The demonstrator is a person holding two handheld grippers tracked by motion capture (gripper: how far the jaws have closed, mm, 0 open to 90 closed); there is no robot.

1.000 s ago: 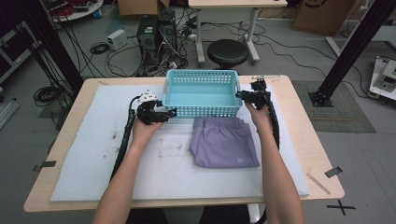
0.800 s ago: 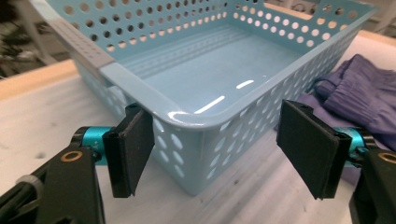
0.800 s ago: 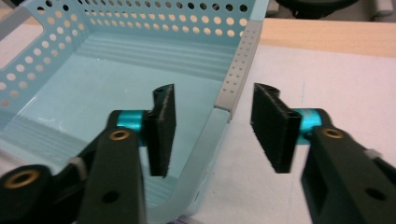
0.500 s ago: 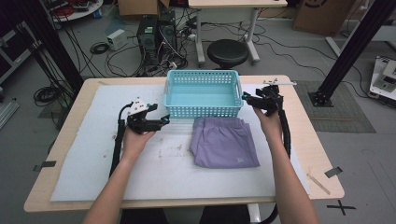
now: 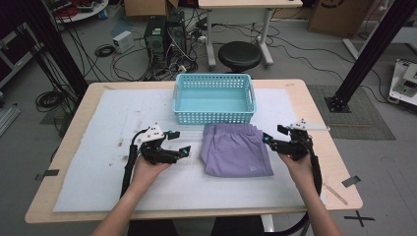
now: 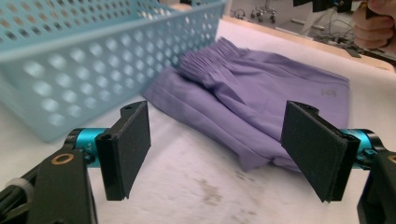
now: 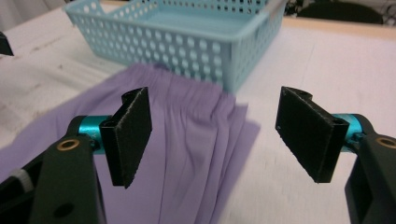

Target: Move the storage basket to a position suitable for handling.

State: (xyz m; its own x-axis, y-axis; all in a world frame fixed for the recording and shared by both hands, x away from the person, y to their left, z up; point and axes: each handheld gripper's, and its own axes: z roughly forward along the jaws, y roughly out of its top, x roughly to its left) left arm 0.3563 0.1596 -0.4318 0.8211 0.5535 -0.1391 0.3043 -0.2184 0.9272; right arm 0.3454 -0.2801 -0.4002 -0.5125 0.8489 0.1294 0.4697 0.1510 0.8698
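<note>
Purple shorts (image 5: 236, 150) lying folded between both tongs, left (image 5: 178, 142) and right (image 5: 272, 133) gaping, empty, right's just widening; shallow pinching risking unfolding.

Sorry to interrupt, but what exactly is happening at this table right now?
A person is working with a handheld gripper in each hand, one on either side of folded purple shorts that lie flat on the white table cover, just in front of an empty blue basket. The left gripper and the right gripper both stand open, with nothing between their jaws. The right gripper's jaws have just been opening. Neither touches the shorts.
</note>
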